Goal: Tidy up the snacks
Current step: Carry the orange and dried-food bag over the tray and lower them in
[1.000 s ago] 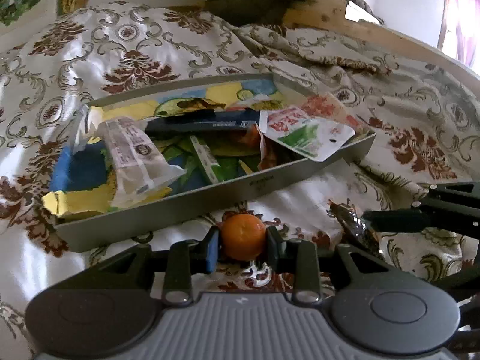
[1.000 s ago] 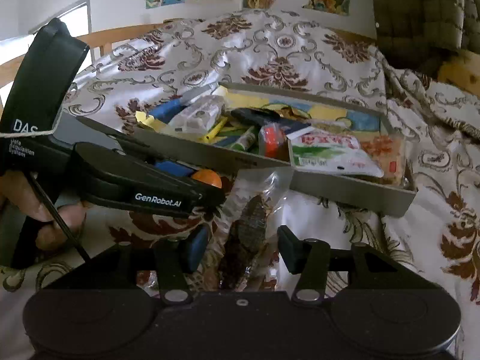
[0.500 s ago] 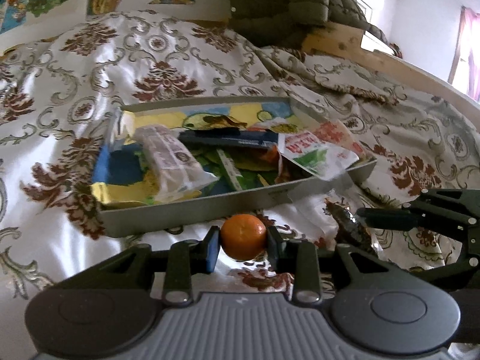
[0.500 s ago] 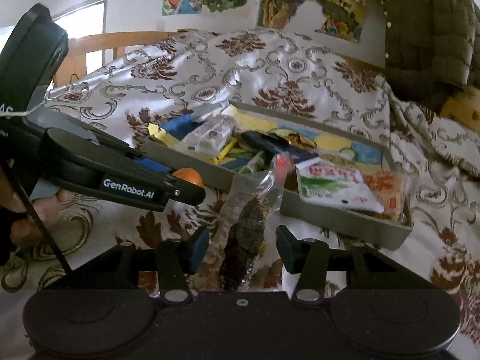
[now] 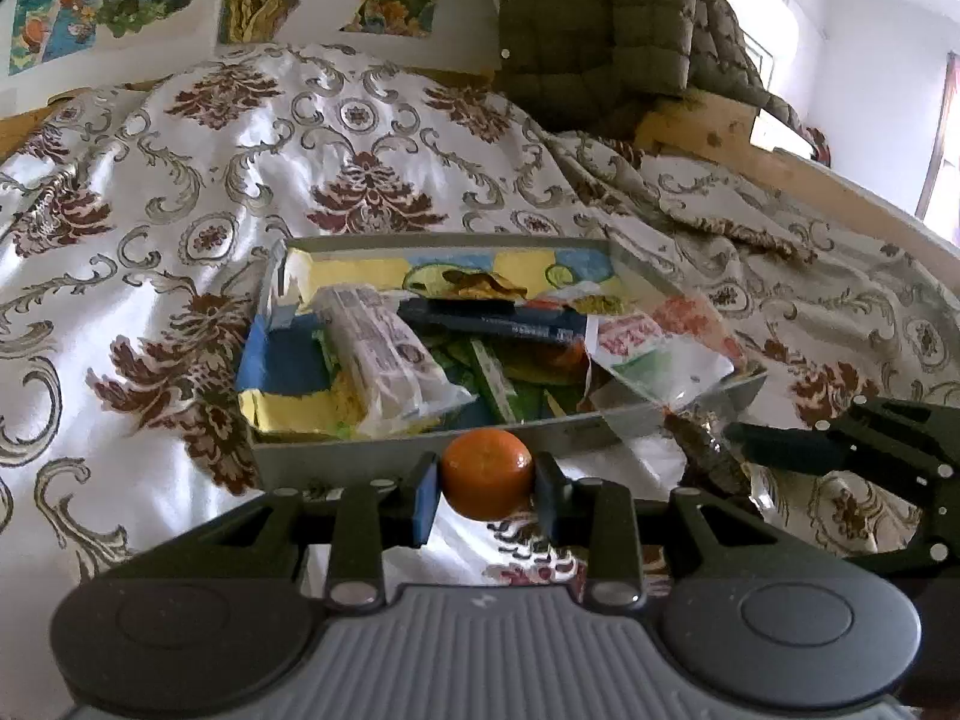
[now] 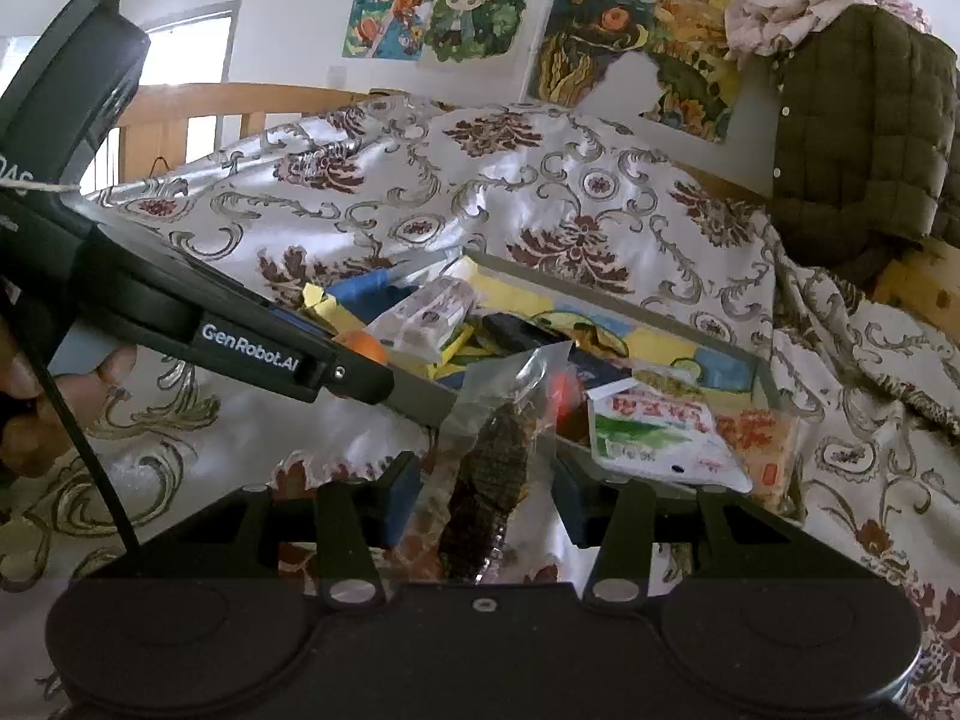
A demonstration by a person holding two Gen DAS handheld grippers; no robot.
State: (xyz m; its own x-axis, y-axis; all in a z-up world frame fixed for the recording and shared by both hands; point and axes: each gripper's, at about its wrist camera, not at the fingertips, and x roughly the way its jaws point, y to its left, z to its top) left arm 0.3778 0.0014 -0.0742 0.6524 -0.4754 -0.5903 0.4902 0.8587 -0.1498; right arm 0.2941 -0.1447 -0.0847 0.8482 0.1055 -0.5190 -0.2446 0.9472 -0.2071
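Between our left gripper (image 5: 486, 489) fingers we are clamping one orange (image 5: 487, 473); our right gripper (image 6: 483, 495) is pinching one clear snack packet (image 6: 489, 462), both just short of one gray tray (image 5: 420, 450) ahead.

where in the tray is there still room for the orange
Freest spot: the blue and yellow floor at the tray's left end, beside the long white packet. The middle and right end are crowded with overlapping packets, including the red and green pouch. The orange sits in the left gripper.
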